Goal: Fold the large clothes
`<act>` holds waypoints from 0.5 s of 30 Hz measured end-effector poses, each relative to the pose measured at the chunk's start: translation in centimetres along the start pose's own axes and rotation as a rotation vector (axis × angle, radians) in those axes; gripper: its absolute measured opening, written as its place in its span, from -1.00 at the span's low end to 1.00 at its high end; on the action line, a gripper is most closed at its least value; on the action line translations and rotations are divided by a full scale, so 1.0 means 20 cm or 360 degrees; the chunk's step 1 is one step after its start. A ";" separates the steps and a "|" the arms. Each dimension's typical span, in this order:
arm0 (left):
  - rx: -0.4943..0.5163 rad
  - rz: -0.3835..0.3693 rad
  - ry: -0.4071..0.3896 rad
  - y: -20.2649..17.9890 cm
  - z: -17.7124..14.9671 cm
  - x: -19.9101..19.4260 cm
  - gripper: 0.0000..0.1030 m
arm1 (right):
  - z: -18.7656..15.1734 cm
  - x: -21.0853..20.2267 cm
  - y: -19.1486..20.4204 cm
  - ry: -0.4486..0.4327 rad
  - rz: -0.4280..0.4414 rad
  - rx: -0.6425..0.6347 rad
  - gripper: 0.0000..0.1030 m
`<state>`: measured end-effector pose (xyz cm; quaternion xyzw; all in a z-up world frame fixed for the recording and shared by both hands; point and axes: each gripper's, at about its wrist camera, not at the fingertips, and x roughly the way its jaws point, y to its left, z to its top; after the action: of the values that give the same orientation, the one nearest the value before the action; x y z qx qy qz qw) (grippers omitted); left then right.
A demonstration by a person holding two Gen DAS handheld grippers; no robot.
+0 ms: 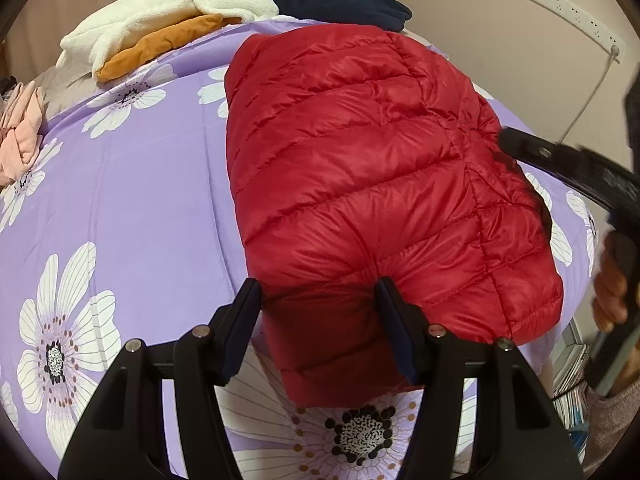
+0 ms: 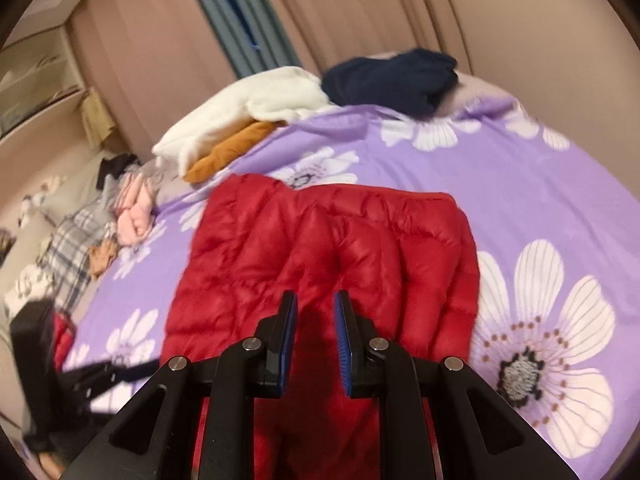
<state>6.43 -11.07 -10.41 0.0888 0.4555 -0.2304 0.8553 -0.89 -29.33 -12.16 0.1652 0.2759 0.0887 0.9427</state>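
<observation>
A red quilted down jacket (image 1: 372,176) lies folded into a compact shape on the purple flowered bedspread (image 1: 132,184). My left gripper (image 1: 318,292) is open, its fingers spread over the jacket's near end, holding nothing. In the left wrist view the right gripper (image 1: 516,148) reaches in from the right, its tip at the jacket's right edge. In the right wrist view the jacket (image 2: 320,252) lies ahead, and my right gripper (image 2: 316,304) hovers over its near edge with a narrow gap between the jaws and nothing in it.
A white fleece (image 1: 168,12) over an orange garment (image 1: 160,46) and a navy garment (image 1: 344,4) lie at the bed's far end. Pink clothing (image 1: 20,136) sits at the left edge. A power strip (image 1: 576,12) hangs on the right wall. Plaid clothes (image 2: 72,248) lie beside the bed.
</observation>
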 end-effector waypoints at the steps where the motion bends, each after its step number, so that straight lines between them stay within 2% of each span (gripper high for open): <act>1: -0.0002 0.0000 0.0000 0.00 0.00 0.00 0.17 | -0.02 -0.02 0.02 0.0003 0.0006 -0.0034 -0.68; 8: 0.0006 0.0009 0.0002 -0.01 0.00 0.00 0.17 | -0.12 -0.02 0.11 0.0047 -0.0076 -0.0238 -0.68; 15: 0.0028 0.0018 0.0005 -0.03 -0.01 0.01 0.17 | -0.18 0.10 0.08 0.0137 -0.0124 -0.0206 -0.68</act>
<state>6.12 -11.56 -10.62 0.0994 0.4542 -0.2296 0.8551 -1.33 -26.35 -15.47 0.0892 0.3160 0.0766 0.9415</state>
